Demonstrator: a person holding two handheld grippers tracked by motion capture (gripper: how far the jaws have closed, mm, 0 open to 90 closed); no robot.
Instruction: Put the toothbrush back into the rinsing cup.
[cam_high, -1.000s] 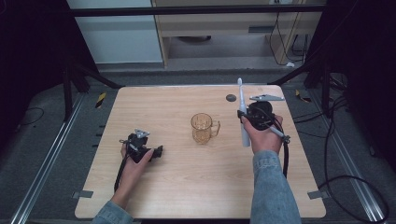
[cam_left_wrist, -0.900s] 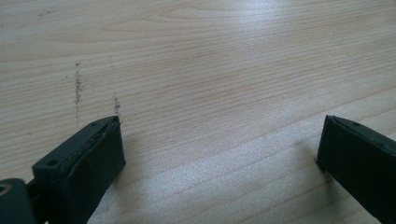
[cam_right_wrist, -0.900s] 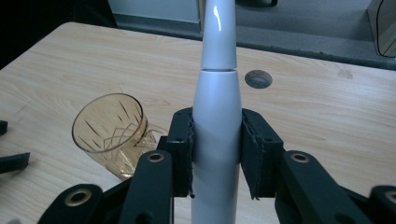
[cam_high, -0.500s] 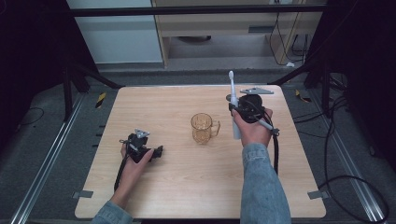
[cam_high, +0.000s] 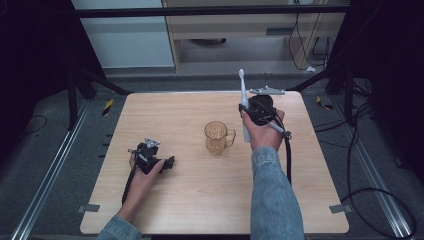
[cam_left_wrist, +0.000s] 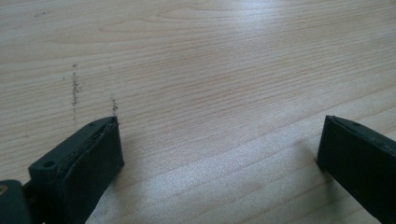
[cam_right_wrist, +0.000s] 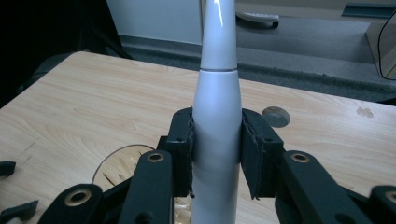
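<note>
High view: the right gripper (cam_high: 246, 111) clasps a white electric toothbrush (cam_high: 244, 107) by its handle, held nearly upright in the air just right of the amber glass mug (cam_high: 218, 137) at the centre of the wooden table (cam_high: 165, 200). The brush head points up and away, beyond the mug. The left gripper (cam_high: 169, 163) rests on the table well to the left of the mug, its jaws spread wide on nothing.
</note>
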